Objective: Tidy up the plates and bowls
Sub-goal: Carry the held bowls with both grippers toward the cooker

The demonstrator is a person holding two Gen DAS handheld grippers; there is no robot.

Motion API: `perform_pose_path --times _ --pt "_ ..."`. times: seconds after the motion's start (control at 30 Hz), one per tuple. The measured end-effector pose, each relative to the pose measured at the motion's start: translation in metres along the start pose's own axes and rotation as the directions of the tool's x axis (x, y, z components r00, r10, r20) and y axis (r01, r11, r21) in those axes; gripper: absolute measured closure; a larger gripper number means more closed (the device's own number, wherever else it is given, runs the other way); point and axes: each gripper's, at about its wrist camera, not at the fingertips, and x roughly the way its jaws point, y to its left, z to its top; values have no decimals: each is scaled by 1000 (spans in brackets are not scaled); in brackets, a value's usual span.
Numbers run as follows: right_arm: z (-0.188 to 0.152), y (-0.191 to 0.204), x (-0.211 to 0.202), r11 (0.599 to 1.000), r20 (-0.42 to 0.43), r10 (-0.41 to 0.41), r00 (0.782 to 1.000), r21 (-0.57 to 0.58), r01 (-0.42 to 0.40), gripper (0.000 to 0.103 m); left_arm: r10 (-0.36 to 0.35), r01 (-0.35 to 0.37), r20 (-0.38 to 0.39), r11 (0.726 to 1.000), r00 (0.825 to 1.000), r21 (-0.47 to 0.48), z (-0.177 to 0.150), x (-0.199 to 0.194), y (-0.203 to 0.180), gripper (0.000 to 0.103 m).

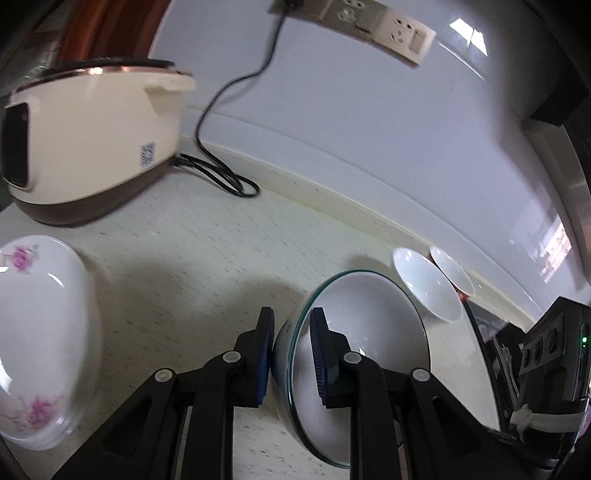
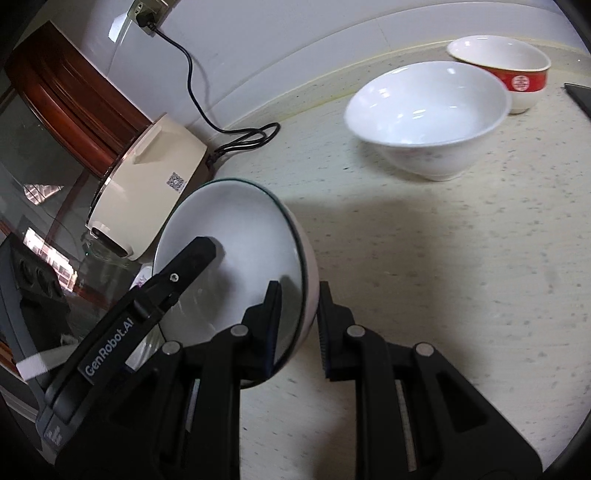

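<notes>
A white bowl with a green rim hangs tilted above the counter, held by both grippers. My left gripper is shut on its near rim, one pad inside and one outside. In the right wrist view the same bowl is clamped at its right rim by my right gripper, and one of the left gripper's fingers reaches into it from the left. A stack of white plates with pink flowers lies at the left. A plain white bowl and a red-banded bowl stand near the wall.
A cream rice cooker stands at the back left, its black cord coiled on the speckled counter and running up to wall sockets. A dark glass panel edge lies right of the held bowl.
</notes>
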Motion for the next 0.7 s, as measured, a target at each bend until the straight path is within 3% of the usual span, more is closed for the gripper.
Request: perform_pose_path --times 0.2,0.4,0.6,0.7 --pt "2 13 17 1000 -30 19 999 22 -18 81 81 -83 -37 994 996 -74 4 7 21 81" --pt "0 23 33 998 -80 50 996 27 -48 80 150 -149 -2 984 989 -95 7 2 29 72" --pt "-1 25 38 999 -81 51 995 24 -49 80 154 -154 -9 982 988 -114 7 4 32 67" --pt "-1 22 37 997 -71 62 996 39 -59 74 144 -144 -10 983 990 -113 7 6 31 65"
